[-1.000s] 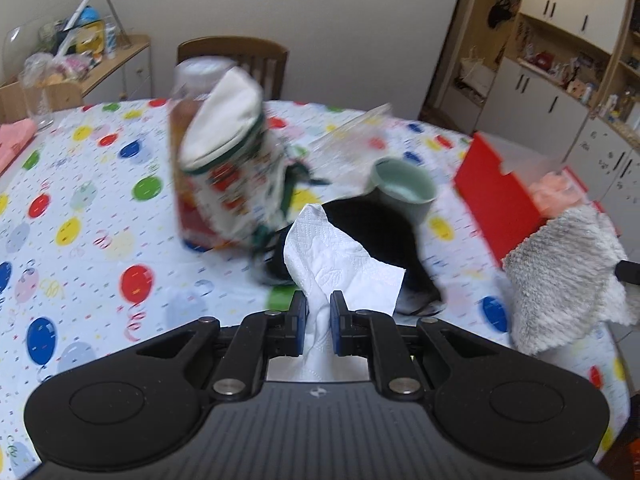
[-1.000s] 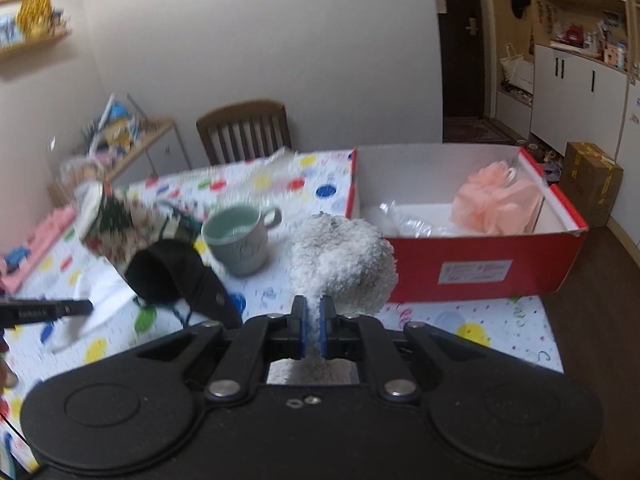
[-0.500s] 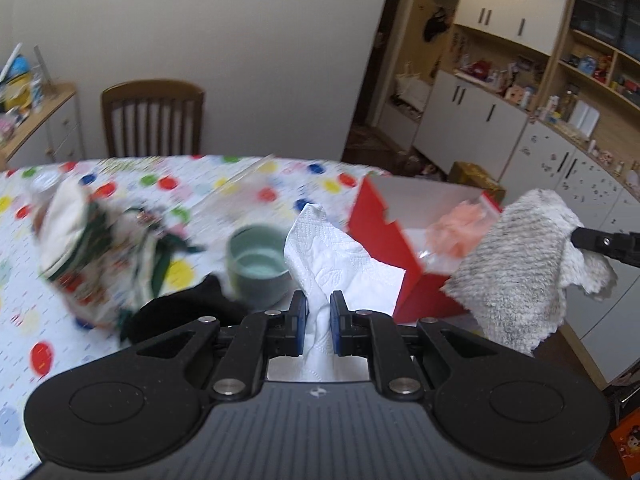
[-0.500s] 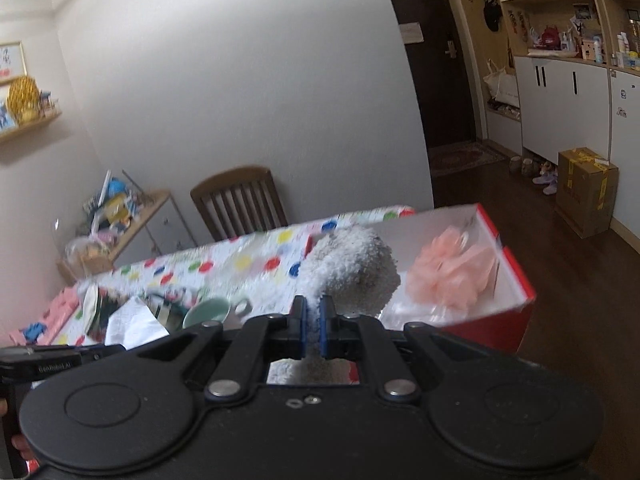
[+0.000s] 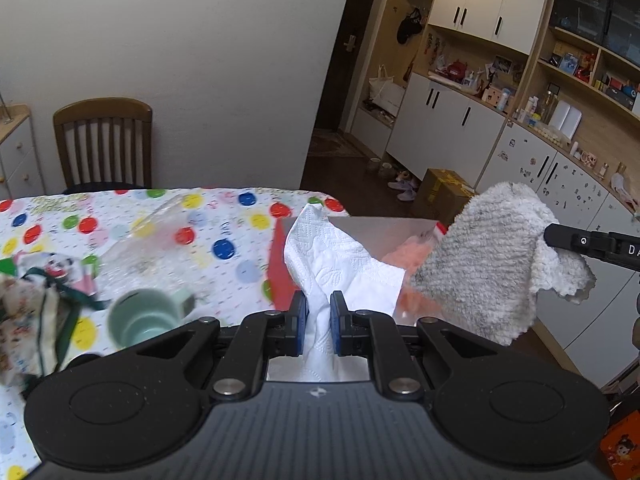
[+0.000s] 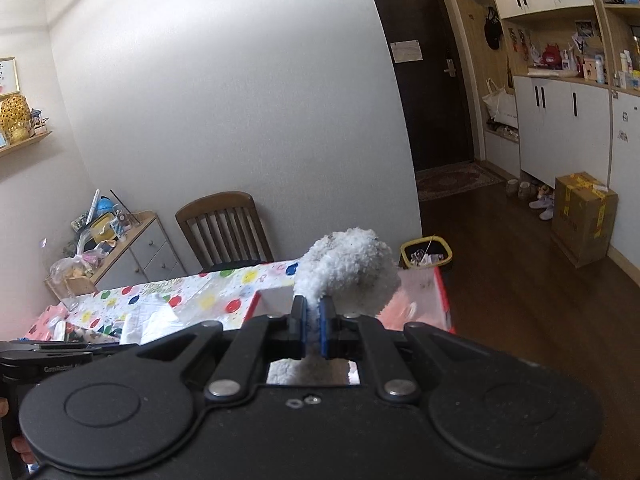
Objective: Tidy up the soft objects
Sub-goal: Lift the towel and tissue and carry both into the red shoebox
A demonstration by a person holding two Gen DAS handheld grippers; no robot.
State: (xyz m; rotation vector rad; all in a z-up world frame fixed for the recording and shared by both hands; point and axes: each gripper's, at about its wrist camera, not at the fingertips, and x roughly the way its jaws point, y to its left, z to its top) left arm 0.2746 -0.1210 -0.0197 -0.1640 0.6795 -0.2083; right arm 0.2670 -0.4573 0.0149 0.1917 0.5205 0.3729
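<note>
Clamped on a white paper napkin [image 5: 332, 268], the left gripper [image 5: 318, 322] has its blue pads pressed against the sheet, which rises between them and fans out above the fingertips. Likewise the right gripper [image 6: 313, 326] is closed on a fluffy white cloth [image 6: 348, 276]; the cloth bunches into a rounded puff just past its pads. From the left wrist view that same cloth [image 5: 492, 260] hangs as a grey-white knitted flap from the right gripper's black finger at the picture's right edge, off the desk and to the right of the napkin.

Just beyond the napkin stands a red box [image 5: 280, 276] with a pale inside, open at the top. Something soft and pink [image 5: 404, 256] lies in it, partly hidden by the napkin and the cloth.

Left of the box, on the desk [image 5: 224, 220] with its balloon-print cover, sits a pale green mug [image 5: 144, 318], blurred. At the left edge lies a printed fabric pouch [image 5: 28, 320] with dark green cords. A clear plastic bag [image 5: 152, 240] lies behind the mug.

Farther back a wooden chair [image 5: 104, 140] stands against the wall, and a cardboard box [image 6: 584, 220] rests on the wooden floor near white cabinets.
</note>
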